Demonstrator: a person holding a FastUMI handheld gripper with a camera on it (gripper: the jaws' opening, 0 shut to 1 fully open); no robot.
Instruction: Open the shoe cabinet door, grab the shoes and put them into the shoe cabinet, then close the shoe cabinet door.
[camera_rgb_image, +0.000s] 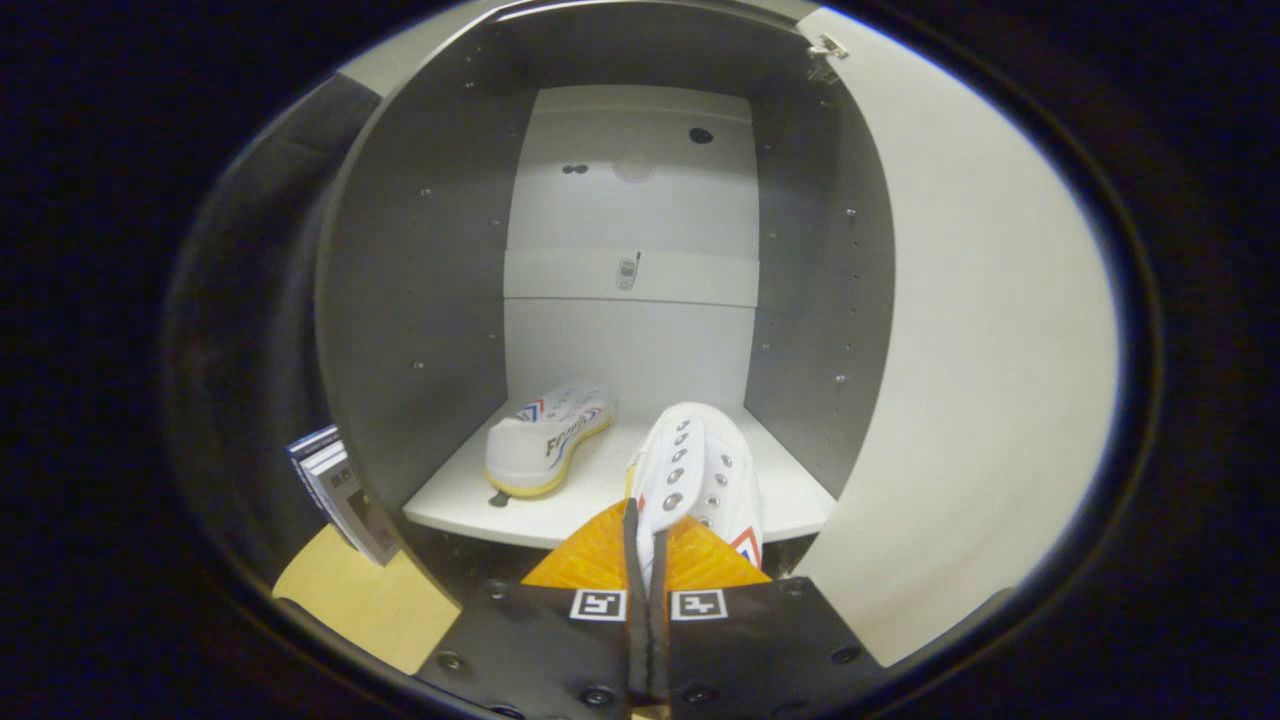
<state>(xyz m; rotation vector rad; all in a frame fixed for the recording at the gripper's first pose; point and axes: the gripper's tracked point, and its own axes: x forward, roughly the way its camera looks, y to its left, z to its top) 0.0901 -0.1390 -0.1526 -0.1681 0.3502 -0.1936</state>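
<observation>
1. Gripper (647, 520) fingers are nearly closed, clamped on the rear of a white shoe (700, 470), held over the cabinet shelf (470, 500) front edge.
2. Second shoe (545, 440) is seen lying on shelf, left & farther in.
3. Cabinet door (980, 350) is swung open at right.

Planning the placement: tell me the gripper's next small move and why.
Probably ease forward and lower: the gripper is shut on the second shoe, whose toe is over the shelf edge, beside the first shoe already inside.
</observation>
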